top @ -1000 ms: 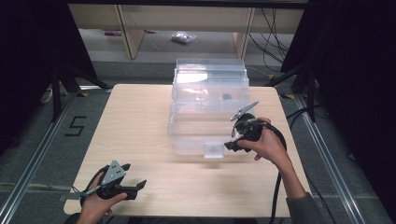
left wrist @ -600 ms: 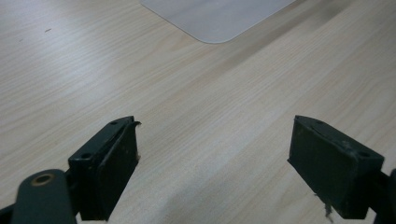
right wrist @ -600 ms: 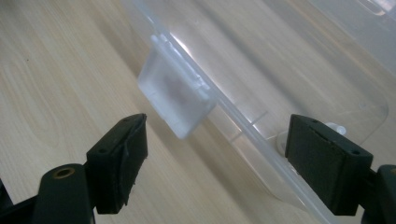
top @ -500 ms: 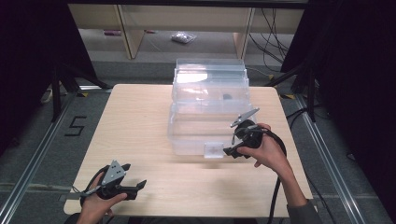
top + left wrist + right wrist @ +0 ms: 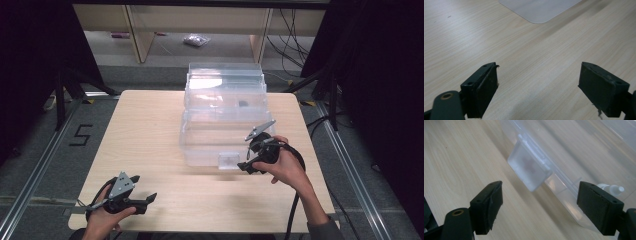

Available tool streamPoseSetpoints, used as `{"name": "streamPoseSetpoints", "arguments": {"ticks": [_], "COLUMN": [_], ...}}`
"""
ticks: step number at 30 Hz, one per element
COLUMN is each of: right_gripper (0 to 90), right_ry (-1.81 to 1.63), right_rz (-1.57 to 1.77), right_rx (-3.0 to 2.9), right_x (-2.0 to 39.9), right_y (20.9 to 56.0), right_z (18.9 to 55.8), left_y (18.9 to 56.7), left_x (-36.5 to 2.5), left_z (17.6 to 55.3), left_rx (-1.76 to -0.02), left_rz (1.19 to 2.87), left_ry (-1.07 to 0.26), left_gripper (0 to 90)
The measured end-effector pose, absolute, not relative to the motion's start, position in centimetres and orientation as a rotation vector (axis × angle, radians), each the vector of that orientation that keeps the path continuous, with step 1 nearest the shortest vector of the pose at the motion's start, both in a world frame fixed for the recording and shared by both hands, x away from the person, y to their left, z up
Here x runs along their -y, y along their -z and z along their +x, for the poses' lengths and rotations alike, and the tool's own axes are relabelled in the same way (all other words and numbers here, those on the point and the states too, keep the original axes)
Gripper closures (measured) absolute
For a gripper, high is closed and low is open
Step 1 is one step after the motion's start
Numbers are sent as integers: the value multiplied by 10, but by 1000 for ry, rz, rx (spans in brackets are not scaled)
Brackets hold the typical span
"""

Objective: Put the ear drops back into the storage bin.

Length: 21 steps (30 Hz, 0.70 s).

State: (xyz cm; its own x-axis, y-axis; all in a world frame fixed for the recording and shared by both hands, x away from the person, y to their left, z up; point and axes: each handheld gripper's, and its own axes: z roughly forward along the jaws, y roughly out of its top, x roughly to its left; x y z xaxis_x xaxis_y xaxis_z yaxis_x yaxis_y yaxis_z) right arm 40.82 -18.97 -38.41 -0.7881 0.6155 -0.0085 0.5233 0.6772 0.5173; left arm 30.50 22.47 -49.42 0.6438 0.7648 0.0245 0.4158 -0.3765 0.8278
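Note:
A clear plastic box [image 5: 220,135] with its lid swung open behind it stands in the middle of the wooden table [image 5: 150,130]. A frosted latch tab [image 5: 229,160] hangs at the box's front edge. My right gripper [image 5: 245,166] sits just right of that tab, jaws open, held by a hand. In the right gripper view the latch tab [image 5: 530,170] lies between and ahead of the open jaws, and the gripper [image 5: 539,207] holds nothing. My left gripper [image 5: 146,200] rests low at the table's front left, open and empty [image 5: 537,90].
A small dark object [image 5: 243,104] lies inside the open lid [image 5: 225,85]. A small white cap-like piece [image 5: 611,188] shows through the box wall. A shelf unit [image 5: 200,25] stands beyond the table. Dark curtains flank both sides. A "5" mark [image 5: 80,135] is on the floor.
My right gripper has moved down and toward the box's front edge, closing in on the latch tab. The left gripper has stayed put.

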Motion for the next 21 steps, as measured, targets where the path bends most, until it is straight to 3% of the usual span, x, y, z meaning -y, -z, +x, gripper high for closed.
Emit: {"name": "streamPoseSetpoints", "arguments": {"ticks": [21], "right_gripper": [214], "right_ry": [-756], "right_rz": [864], "right_rx": [-2721], "right_x": [191], "right_y": [395], "right_z": [395], "left_y": [494], "left_x": [-224], "left_z": [305], "left_rx": [-924], "left_rz": [2005], "left_ry": [-517], "left_gripper": [152]}}
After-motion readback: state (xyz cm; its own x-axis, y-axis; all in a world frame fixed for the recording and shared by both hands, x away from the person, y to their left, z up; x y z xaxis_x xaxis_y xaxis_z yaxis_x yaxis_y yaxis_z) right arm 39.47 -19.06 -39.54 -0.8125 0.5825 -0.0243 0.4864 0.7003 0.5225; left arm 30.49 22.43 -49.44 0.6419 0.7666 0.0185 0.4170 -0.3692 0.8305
